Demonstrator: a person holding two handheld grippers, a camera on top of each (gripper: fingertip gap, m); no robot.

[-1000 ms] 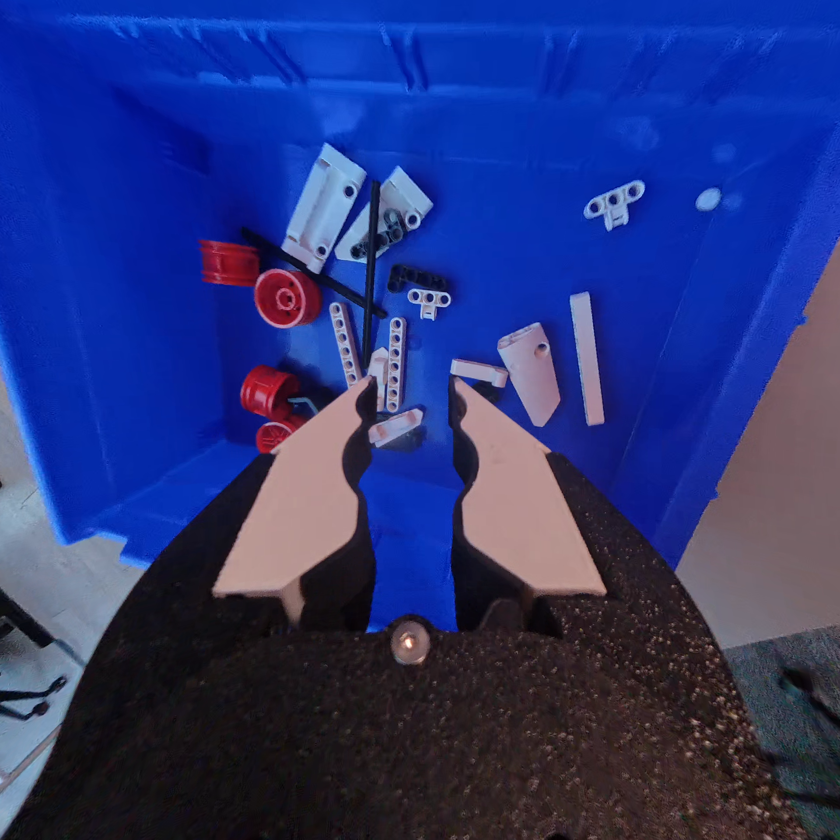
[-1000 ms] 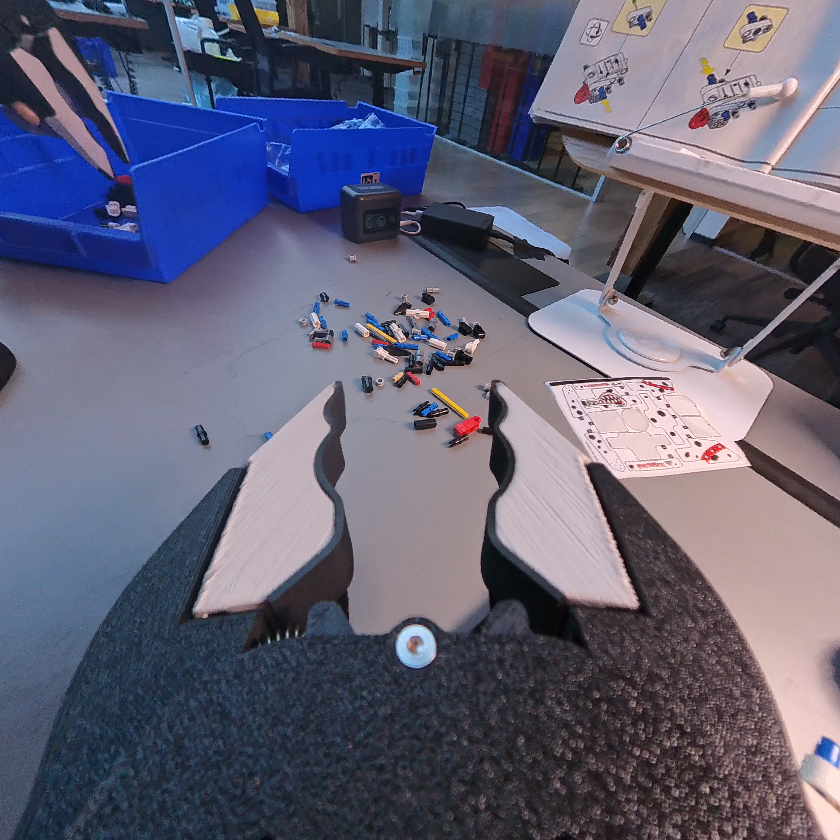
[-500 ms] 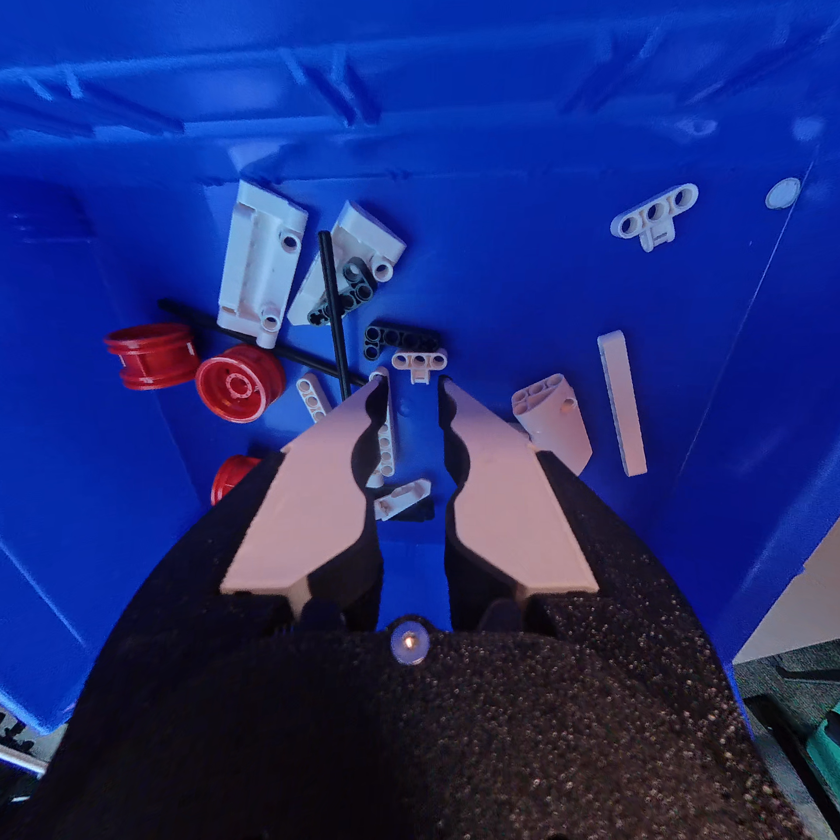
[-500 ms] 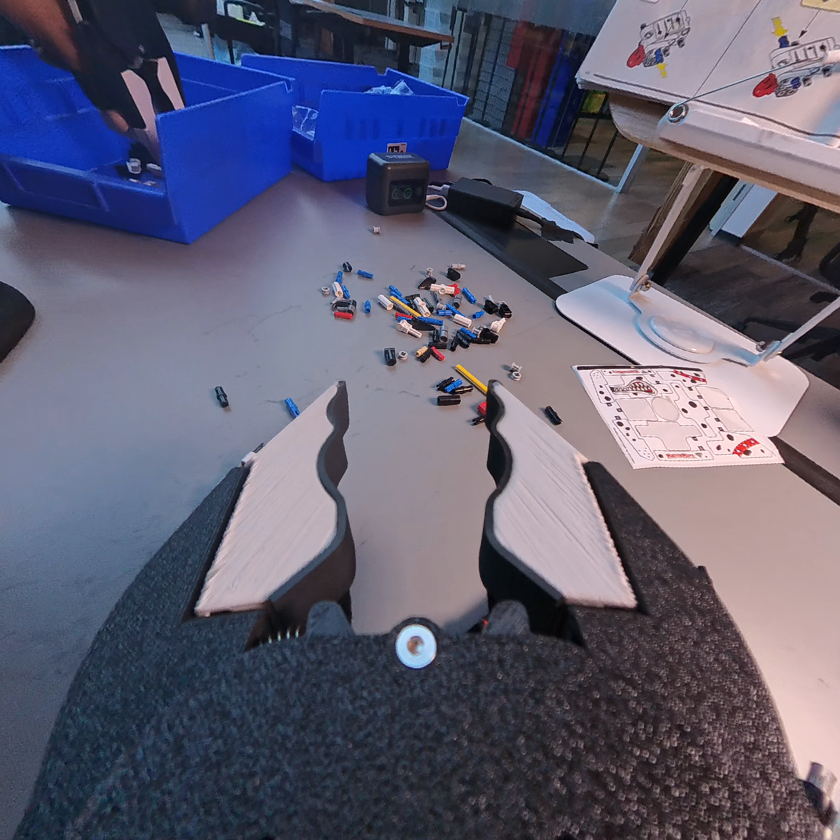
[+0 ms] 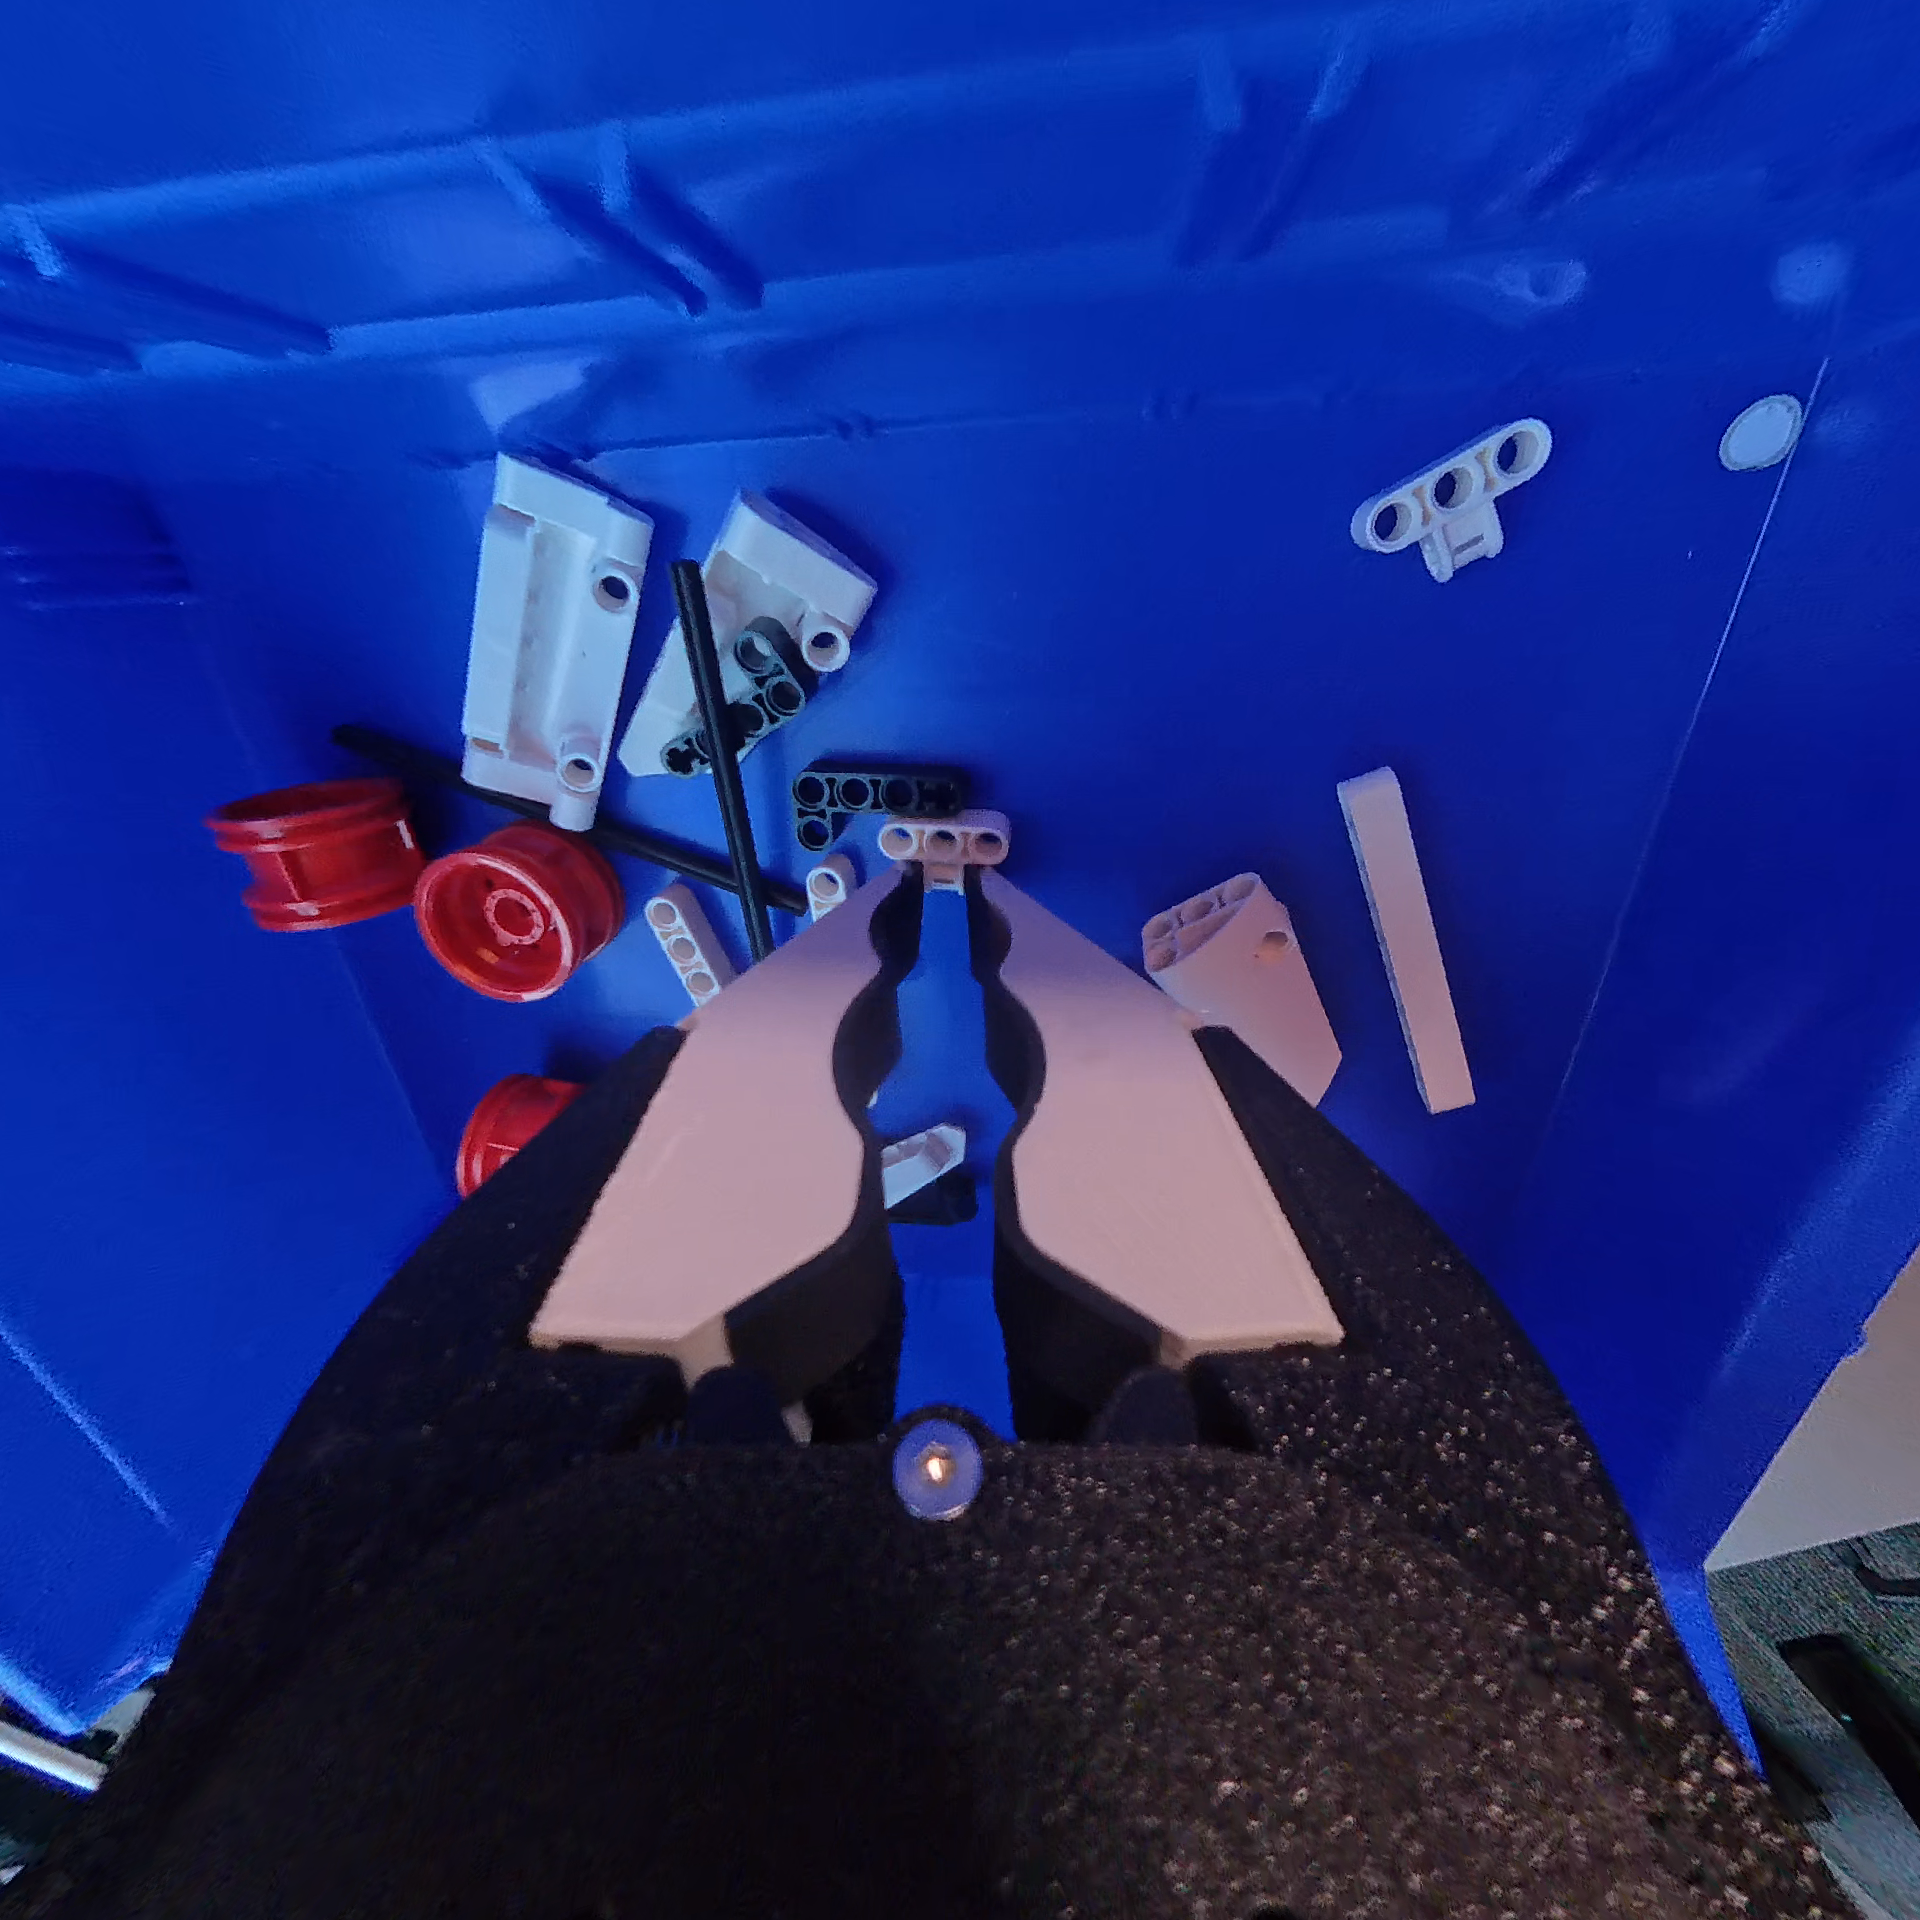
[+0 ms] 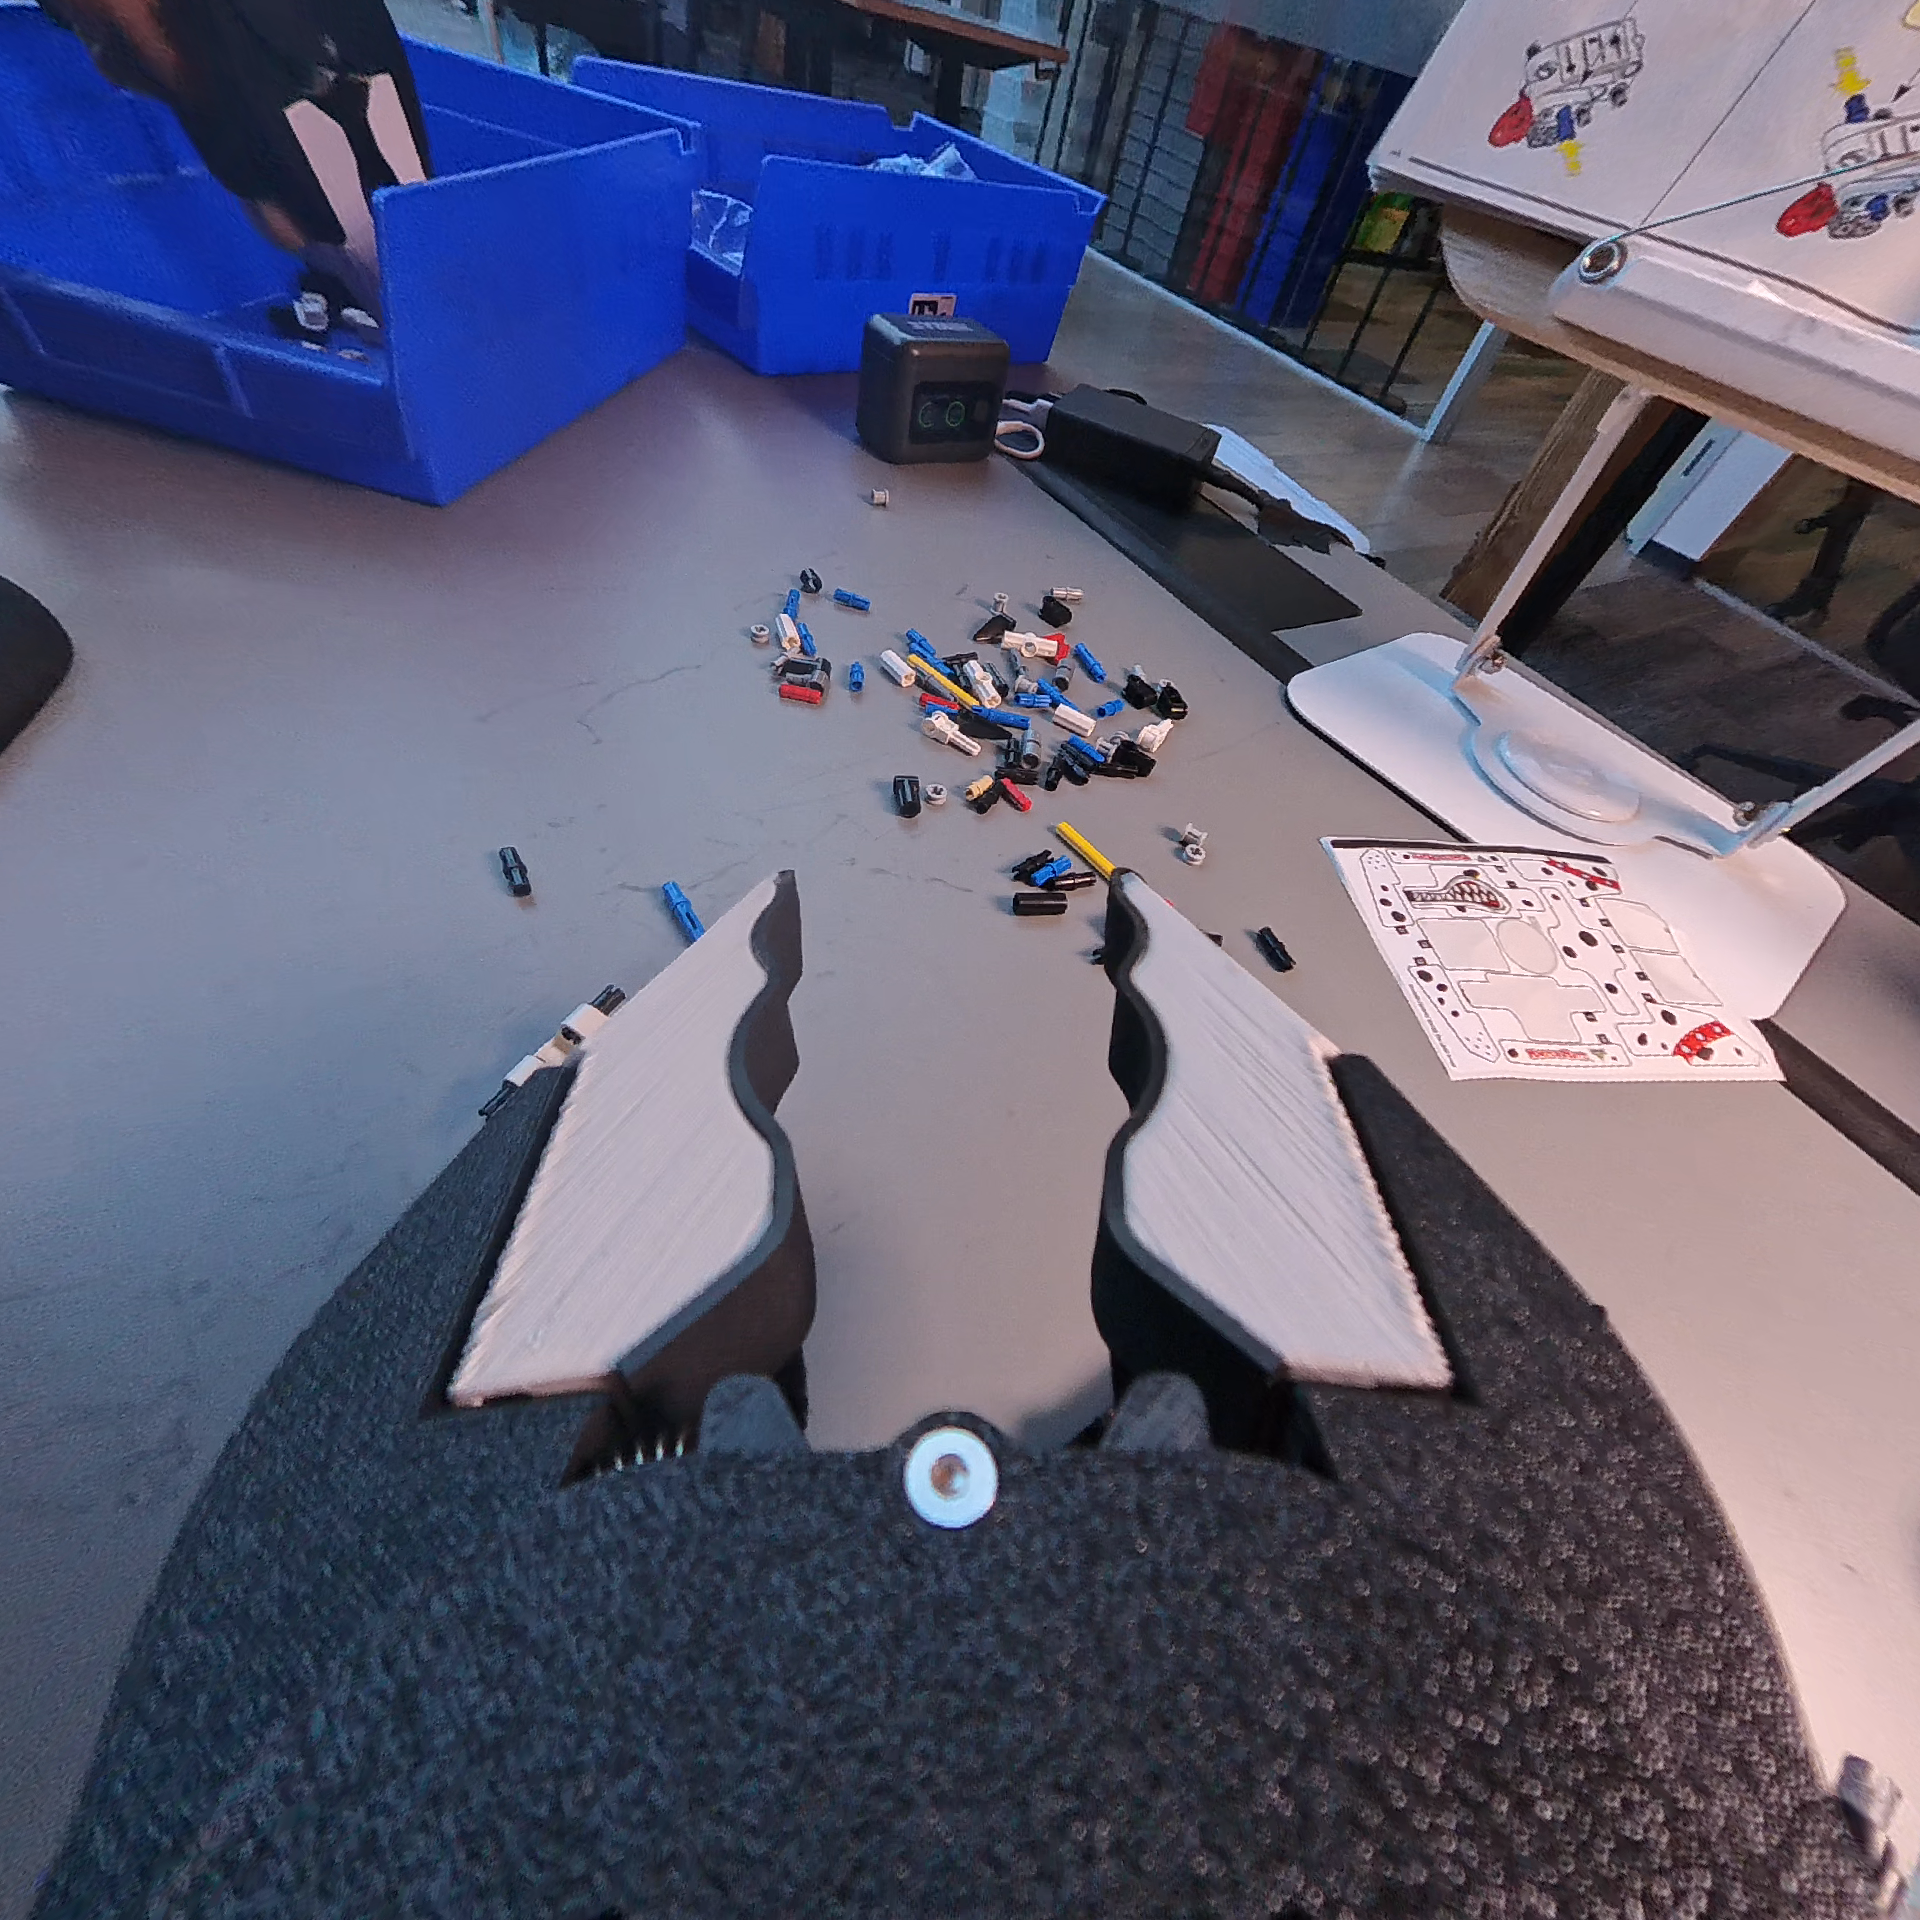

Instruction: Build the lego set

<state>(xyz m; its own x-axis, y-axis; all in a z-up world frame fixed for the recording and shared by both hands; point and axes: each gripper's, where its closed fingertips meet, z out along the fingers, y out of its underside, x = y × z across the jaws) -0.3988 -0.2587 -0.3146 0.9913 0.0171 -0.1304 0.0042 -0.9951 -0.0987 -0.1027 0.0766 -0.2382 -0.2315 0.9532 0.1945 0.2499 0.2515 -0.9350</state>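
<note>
My left gripper reaches down into a blue bin. Its jaws are nearly closed around the stem of a small white three-hole connector on the bin floor. Around it lie red wheels, white panels, two crossed black axles, a black L-beam and a long white beam. My right gripper is open and empty, low over the grey table, just short of a pile of small pins. The left gripper also shows in the right wrist view, inside the bin.
A second blue bin, a black cube device and a power brick stand behind the pins. A sticker sheet and the white base of an instruction stand lie to the right. Stray pins lie left of the right gripper.
My left gripper moved deeper into the bin and its jaws narrowed onto the white connector's stem. My right gripper slid forward toward the pin pile, still open.
</note>
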